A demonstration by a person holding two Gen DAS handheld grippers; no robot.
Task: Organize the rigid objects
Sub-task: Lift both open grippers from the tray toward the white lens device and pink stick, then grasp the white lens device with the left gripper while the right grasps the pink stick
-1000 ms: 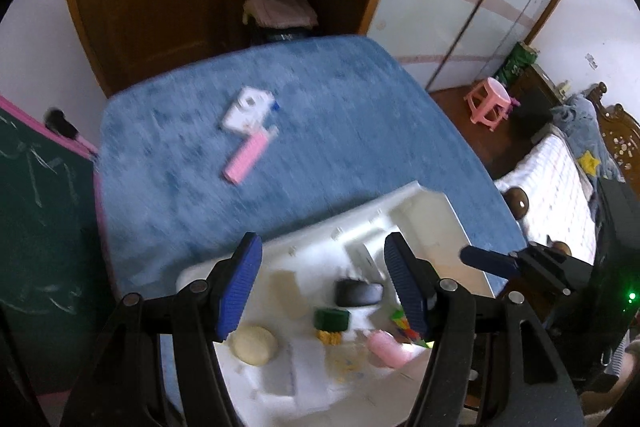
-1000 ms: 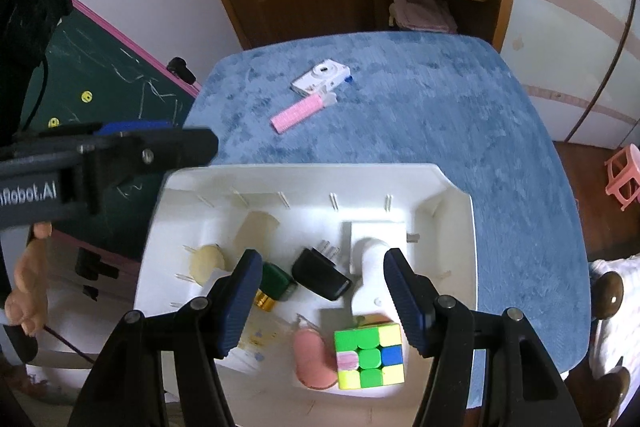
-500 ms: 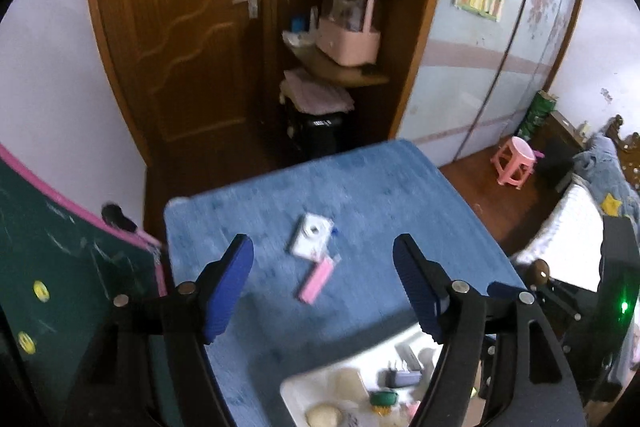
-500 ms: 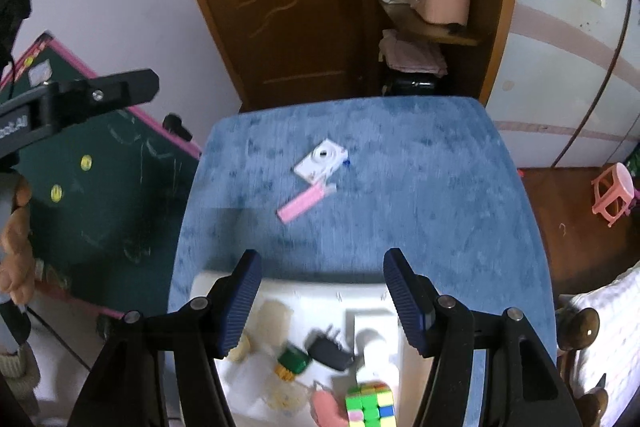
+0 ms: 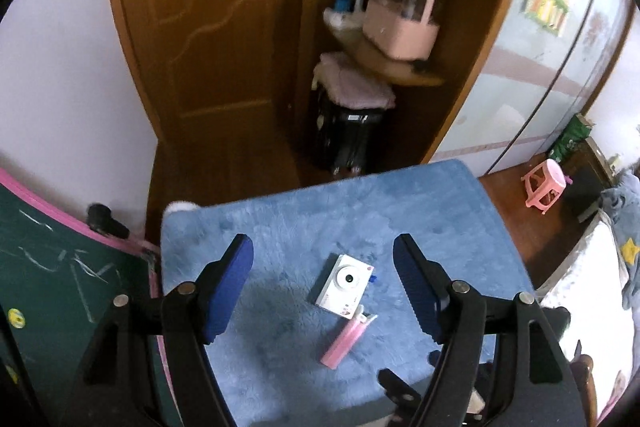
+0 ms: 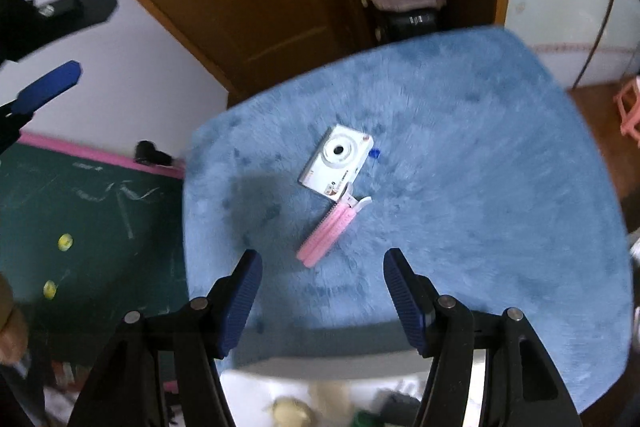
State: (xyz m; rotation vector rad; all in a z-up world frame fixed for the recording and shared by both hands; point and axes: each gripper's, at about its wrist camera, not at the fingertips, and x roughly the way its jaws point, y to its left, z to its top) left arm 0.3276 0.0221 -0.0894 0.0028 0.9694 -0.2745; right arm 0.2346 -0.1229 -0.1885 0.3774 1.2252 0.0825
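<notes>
A white toy camera (image 5: 341,282) lies on the blue fuzzy tabletop (image 5: 280,219), and a pink clip (image 5: 346,337) lies just in front of it. Both also show in the right wrist view, the camera (image 6: 337,161) and the clip (image 6: 326,231). My left gripper (image 5: 323,281) is open and empty, held above the table with the camera between its fingers in view. My right gripper (image 6: 322,293) is open and empty, just short of the pink clip. The white tray (image 6: 352,393) with small objects shows blurred at the bottom of the right wrist view.
A green chalkboard with a pink rim (image 5: 60,287) stands left of the table. A wooden door (image 5: 208,27) and corner shelves with a pink basket (image 5: 400,23) are behind it. A pink stool (image 5: 546,191) stands on the floor at right.
Both grippers have moved forward over the table toward the camera and clip. The white tray has dropped out of the left view and to the bottom edge of the right view.
</notes>
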